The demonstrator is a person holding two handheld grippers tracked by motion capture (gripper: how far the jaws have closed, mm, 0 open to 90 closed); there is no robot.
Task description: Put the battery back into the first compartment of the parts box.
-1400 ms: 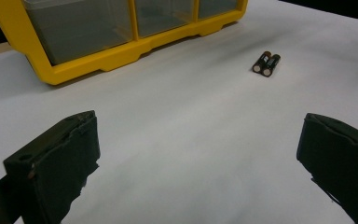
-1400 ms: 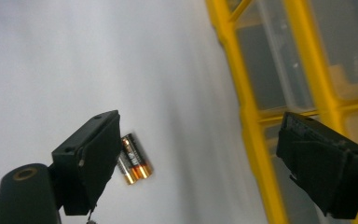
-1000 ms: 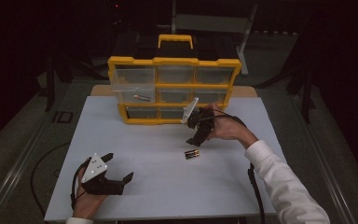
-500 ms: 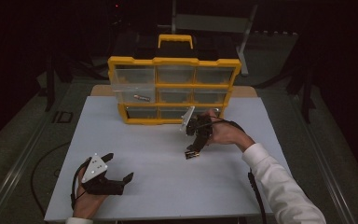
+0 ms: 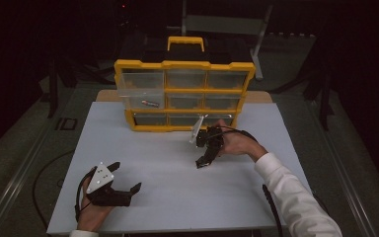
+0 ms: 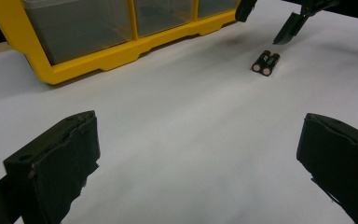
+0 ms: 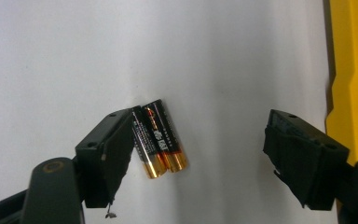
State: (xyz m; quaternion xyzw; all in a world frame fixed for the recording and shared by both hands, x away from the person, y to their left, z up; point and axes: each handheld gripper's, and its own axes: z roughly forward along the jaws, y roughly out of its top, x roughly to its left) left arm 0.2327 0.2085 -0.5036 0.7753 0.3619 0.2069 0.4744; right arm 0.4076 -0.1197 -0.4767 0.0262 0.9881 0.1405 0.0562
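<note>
Two black-and-gold batteries (image 7: 161,140) lie side by side on the white table (image 5: 168,197). My right gripper (image 7: 200,144) is open and tilted down over them. One of its fingers (image 7: 107,149) rests against the left battery and the other stands well off to the right. In the high view the right gripper (image 5: 206,155) is in front of the yellow drawer organizer (image 5: 183,65). My left gripper (image 5: 126,177) lies open near the table's front left with nothing between its fingers. The left gripper view has the batteries (image 6: 265,63) far ahead.
The organizer has several clear drawers; a small battery-like item (image 5: 149,103) lies in its left middle drawer. Its yellow base (image 7: 349,79) runs along the right edge of the right gripper view. A cable trails from each gripper off the table's front.
My right gripper has come down and toward the person, from beside the organizer to over the two batteries. The left gripper has not moved.
</note>
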